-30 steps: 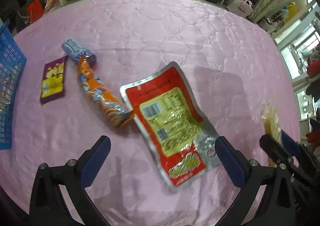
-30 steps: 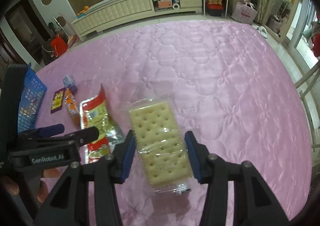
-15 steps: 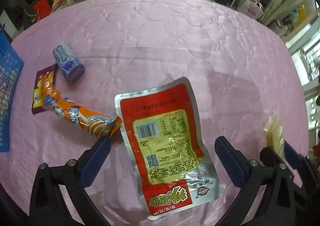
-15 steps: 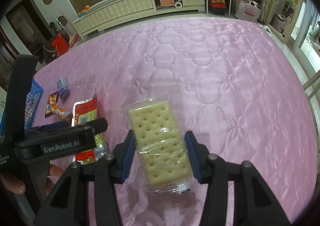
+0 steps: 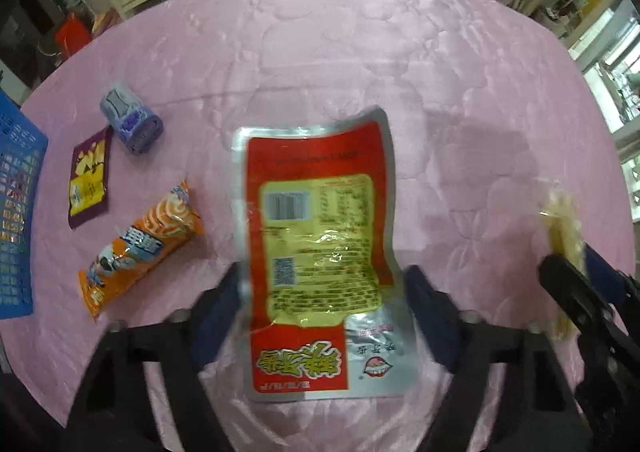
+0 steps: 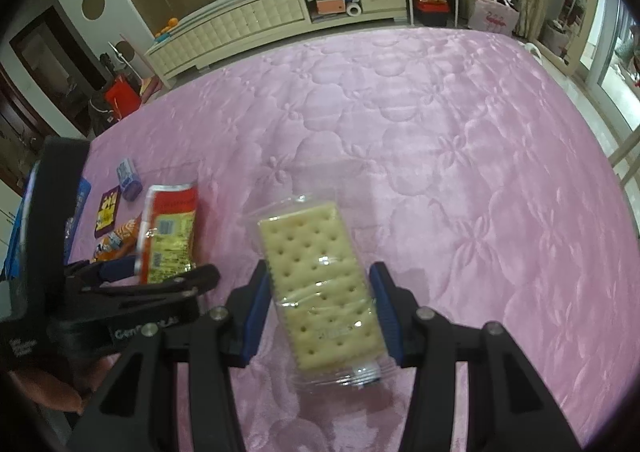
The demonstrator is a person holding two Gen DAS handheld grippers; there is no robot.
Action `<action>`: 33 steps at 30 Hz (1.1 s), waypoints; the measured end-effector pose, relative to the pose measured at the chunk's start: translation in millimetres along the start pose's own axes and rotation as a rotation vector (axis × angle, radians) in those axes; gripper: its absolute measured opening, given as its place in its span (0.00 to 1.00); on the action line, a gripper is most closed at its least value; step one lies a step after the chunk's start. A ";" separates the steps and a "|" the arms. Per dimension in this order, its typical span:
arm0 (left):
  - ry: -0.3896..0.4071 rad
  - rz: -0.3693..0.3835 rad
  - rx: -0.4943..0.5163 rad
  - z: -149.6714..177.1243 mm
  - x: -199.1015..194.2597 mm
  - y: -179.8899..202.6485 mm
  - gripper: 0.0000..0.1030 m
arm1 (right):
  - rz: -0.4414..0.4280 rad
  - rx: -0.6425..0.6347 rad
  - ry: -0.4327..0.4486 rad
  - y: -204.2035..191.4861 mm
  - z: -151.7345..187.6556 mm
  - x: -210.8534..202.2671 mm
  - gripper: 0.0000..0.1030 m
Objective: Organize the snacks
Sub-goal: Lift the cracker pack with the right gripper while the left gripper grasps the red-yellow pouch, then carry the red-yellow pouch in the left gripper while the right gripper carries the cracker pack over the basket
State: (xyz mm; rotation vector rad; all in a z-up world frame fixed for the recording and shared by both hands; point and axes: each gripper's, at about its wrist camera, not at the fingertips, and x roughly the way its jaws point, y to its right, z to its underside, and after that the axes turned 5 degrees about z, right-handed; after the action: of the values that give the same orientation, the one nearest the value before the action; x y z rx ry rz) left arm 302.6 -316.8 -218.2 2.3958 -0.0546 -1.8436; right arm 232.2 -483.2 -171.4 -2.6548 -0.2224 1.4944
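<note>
My left gripper (image 5: 324, 288) is shut on a red and silver snack pouch (image 5: 316, 236), its blue pads against the pouch's two sides; the pouch looks lifted off the pink cover. The pouch (image 6: 168, 232) and the left gripper (image 6: 160, 272) also show in the right wrist view. My right gripper (image 6: 320, 292) is shut on a clear pack of crackers (image 6: 320, 284) and holds it above the cover; its edge shows in the left wrist view (image 5: 564, 220). An orange snack tube (image 5: 140, 248), a purple sachet (image 5: 90, 176) and a small lilac roll (image 5: 132, 124) lie at the left.
A blue basket (image 5: 16, 220) stands at the far left edge. The pink quilted cover (image 6: 440, 156) stretches wide to the right and far side. A white cabinet (image 6: 248, 28) and shelves stand beyond it.
My left gripper moved over the red pouch and shut on its sides, and the pouch now sits straight between the fingers. My right gripper kept holding the crackers with little movement.
</note>
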 end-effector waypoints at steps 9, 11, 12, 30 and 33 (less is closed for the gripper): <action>0.022 0.083 0.115 5.5 -4.8 -6.5 0.46 | -0.030 -0.011 -0.004 -16.0 1.8 2.2 0.52; 0.018 0.098 0.116 5.0 -5.2 -9.6 0.41 | -0.036 -0.012 -0.007 -18.6 0.9 2.3 0.52; 0.018 0.105 0.115 2.7 -4.4 -11.2 0.39 | -0.039 -0.012 -0.007 -19.9 0.6 2.1 0.52; 0.088 0.191 0.169 1.4 -48.1 -38.1 0.36 | -0.014 -0.011 -0.029 -51.9 5.9 -18.3 0.52; 0.113 0.189 0.179 4.3 -62.1 -43.6 0.36 | -0.008 -0.035 -0.014 -70.2 3.3 -28.1 0.52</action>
State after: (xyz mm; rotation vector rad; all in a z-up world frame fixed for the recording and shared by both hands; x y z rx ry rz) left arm 280.5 -267.6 -164.6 2.5058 -0.4376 -1.6810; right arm 209.1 -418.8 -139.1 -2.6679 -0.2626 1.5219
